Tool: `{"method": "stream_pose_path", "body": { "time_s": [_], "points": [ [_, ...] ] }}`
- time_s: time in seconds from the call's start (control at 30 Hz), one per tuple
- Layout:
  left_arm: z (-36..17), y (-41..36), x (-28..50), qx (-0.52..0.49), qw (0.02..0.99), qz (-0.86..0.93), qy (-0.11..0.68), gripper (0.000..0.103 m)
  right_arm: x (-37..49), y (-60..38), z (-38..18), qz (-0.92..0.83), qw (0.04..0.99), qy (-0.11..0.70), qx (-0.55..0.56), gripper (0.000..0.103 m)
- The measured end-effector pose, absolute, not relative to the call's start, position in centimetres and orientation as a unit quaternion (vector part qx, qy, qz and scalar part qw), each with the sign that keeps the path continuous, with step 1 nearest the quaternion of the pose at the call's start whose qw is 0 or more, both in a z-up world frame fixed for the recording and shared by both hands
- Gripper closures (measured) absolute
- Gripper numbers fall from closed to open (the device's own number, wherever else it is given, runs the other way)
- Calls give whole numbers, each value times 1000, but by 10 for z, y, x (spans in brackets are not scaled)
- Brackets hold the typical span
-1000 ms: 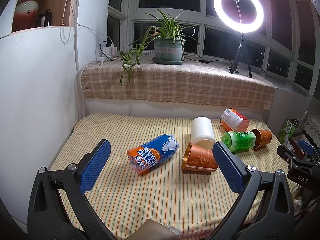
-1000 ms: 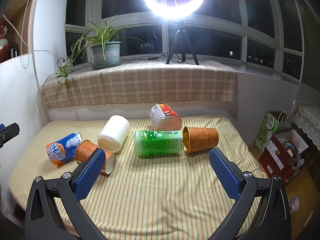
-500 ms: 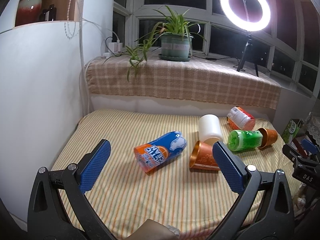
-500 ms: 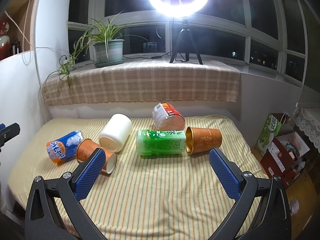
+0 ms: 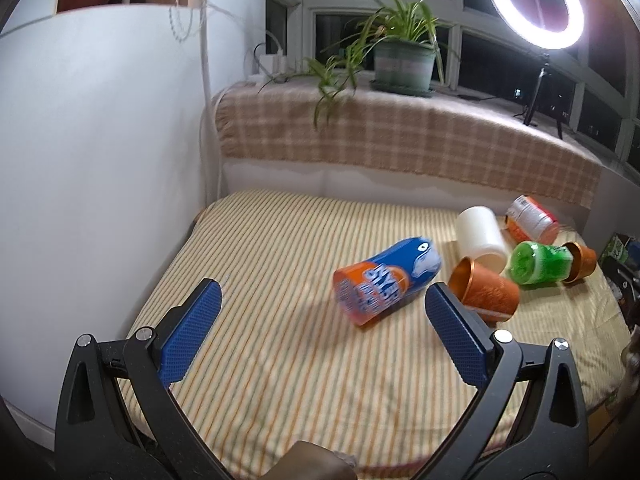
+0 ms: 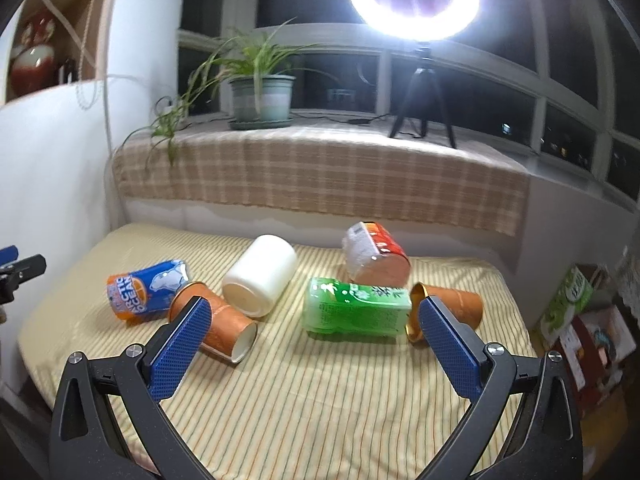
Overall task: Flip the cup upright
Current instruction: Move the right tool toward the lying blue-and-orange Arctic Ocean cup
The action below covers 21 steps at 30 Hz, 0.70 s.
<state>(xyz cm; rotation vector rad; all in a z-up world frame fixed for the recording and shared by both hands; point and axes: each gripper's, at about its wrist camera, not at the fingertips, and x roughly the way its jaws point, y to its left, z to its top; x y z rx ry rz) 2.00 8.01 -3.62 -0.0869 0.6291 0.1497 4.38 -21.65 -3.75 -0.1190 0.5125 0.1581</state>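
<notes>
Both the left hand-held gripper (image 5: 318, 334) and the right hand-held gripper (image 6: 314, 346) hover over the striped bed (image 6: 320, 400) with their blue pads spread wide and nothing between them. Six cups lie on their sides there: a blue-and-orange cup (image 5: 386, 280), a copper cup (image 5: 484, 290) touching a white cup (image 5: 480, 238), then a green cup (image 6: 356, 306), a red-and-white cup (image 6: 374, 254) and a second copper cup (image 6: 450, 308) mouth-to-end against the green one.

A home room: yellow striped bedding (image 6: 320, 400) under dark bay windows, a checked-cloth sill (image 6: 320, 176) bearing a potted spider plant (image 6: 260, 96).
</notes>
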Motion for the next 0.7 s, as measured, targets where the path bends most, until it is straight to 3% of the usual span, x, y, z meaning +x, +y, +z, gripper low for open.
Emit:
{"method": "stream_pose_path", "body": {
  "time_s": [0.7],
  "points": [
    [-68,108,18,-60,926,79,363,0,109,-101,-47,320,861,308,-247,0]
  ]
}}
